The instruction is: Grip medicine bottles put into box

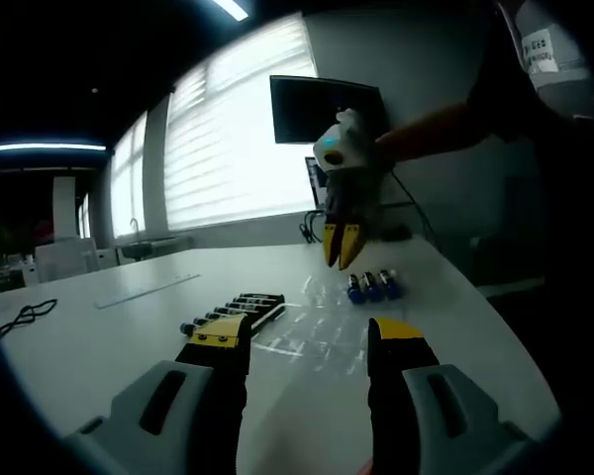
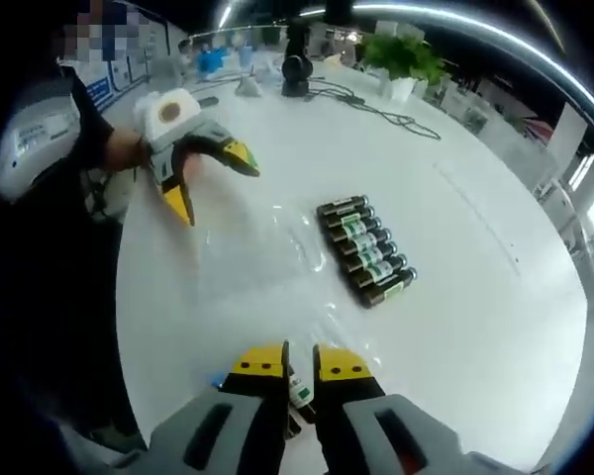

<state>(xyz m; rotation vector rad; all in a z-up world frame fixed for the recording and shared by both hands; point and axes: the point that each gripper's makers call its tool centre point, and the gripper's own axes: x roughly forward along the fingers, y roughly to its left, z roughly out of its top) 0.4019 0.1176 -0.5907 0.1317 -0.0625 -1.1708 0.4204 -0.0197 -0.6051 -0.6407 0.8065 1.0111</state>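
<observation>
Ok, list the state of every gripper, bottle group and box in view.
left gripper: open, holding nothing
right gripper: shut on a medicine bottle
row of bottles: lying side by side on the table
clear box: open, no bottles inside
three bottles: lying together

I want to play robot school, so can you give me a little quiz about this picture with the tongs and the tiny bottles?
1. True or false: the left tongs are open.
2. Pick one: the long row of bottles lies on A) the white table, B) a chair, C) the floor.
3. Fill in: the plant at the table's far end has ___ leaves.

Key: 1 true; 2 A; 3 green.
</observation>
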